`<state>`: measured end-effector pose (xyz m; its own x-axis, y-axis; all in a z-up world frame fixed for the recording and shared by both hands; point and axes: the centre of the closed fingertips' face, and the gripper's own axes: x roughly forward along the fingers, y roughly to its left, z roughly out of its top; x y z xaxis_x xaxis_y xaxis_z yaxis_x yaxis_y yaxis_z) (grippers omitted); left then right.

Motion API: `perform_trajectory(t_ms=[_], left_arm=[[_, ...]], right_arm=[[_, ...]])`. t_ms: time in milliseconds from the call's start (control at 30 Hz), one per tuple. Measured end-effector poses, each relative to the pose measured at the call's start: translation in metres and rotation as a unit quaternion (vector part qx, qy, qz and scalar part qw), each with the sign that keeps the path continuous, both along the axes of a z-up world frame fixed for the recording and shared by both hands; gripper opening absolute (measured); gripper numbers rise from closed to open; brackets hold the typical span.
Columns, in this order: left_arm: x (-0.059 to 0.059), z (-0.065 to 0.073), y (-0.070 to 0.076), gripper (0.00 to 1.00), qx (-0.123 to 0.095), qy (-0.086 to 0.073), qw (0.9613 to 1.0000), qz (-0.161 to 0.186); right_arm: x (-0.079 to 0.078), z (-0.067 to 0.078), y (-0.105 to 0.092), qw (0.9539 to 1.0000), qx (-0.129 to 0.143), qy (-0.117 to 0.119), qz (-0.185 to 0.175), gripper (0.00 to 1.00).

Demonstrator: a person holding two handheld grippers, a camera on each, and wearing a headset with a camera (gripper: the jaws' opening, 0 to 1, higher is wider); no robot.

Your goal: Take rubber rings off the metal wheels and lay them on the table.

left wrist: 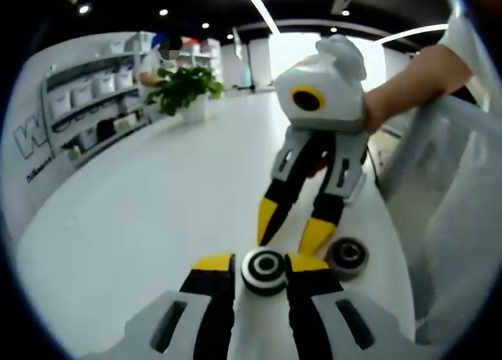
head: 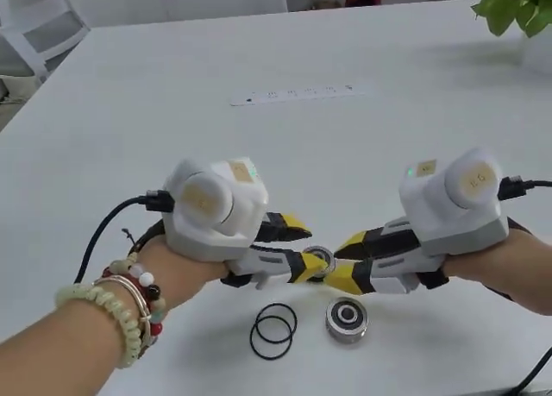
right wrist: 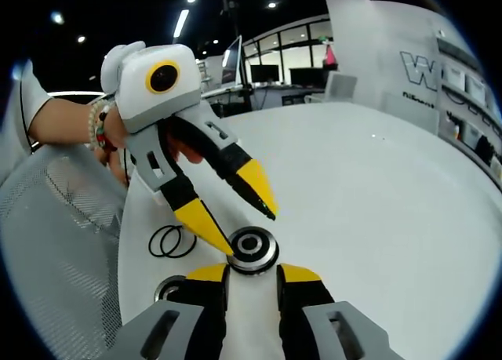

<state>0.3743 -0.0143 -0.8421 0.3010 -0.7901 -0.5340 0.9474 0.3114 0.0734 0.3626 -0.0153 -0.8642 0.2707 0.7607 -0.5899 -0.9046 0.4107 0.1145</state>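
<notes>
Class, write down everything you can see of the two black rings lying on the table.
The rings are two thin black hoops, rubber by the look, both whole and round. They lie flat on the white table, one overlapping the other so that they touch. A loose wheel rests just to their right, with a gap between it and them. Nothing grips them or lies on them.

There were 2 claws, the left claw [head: 312, 247] and the right claw [head: 335, 263]. 2 metal wheels: the held wheel [head: 317, 259] and the loose wheel [head: 347, 318]. 2 rubber rings [head: 273, 330] lay near, 1 power strip [head: 297, 94] far, and 1 plant [head: 517, 3] far right.
</notes>
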Motion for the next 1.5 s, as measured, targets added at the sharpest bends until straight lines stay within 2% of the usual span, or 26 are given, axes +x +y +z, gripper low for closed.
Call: perform_trajectory(t_ms=[200, 300, 800, 1200, 1300, 1333, 1400, 1500], left_arm=[[-0.0015, -0.0060, 0.0016, 0.18, 0.009, 0.008, 0.9999, 0.005], [-0.0056, -0.0059, -0.0002, 0.14, 0.002, 0.016, 0.9999, 0.000], [-0.0049, -0.0076, 0.0019, 0.14, -0.002, 0.015, 0.9998, 0.015], [-0.0046, -0.0078, 0.0020, 0.14, -0.004, 0.014, 0.9998, 0.015], [-0.0046, -0.0078, 0.0018, 0.14, -0.004, 0.014, 0.9998, 0.014], [-0.0047, -0.0078, 0.0020, 0.14, -0.004, 0.014, 0.9998, 0.014], [-0.0049, -0.0078, 0.0019, 0.14, -0.005, 0.014, 0.9998, 0.015], [-0.0045, -0.0078, 0.0018, 0.14, -0.005, 0.013, 0.9998, 0.017]], right_arm=[[-0.0004, 0.0010, 0.0013, 1.0000, -0.001, -0.005, 0.004, 0.20], [-0.0003, 0.0011, 0.0008, 0.9999, -0.004, -0.011, 0.009, 0.19], [-0.0030, 0.0001, -0.0020, 0.9982, -0.031, -0.038, 0.035, 0.11], [-0.0010, -0.0014, -0.0007, 0.9988, -0.033, -0.031, 0.021, 0.17], [-0.0037, -0.0019, 0.0028, 0.9991, -0.027, -0.024, 0.023, 0.24], [-0.0059, -0.0025, 0.0050, 0.9990, -0.027, -0.023, 0.026, 0.23], [-0.0028, -0.0039, 0.0055, 0.9973, -0.045, -0.046, 0.036, 0.21], [-0.0027, -0.0044, 0.0062, 0.9973, -0.049, -0.044, 0.033, 0.21]])
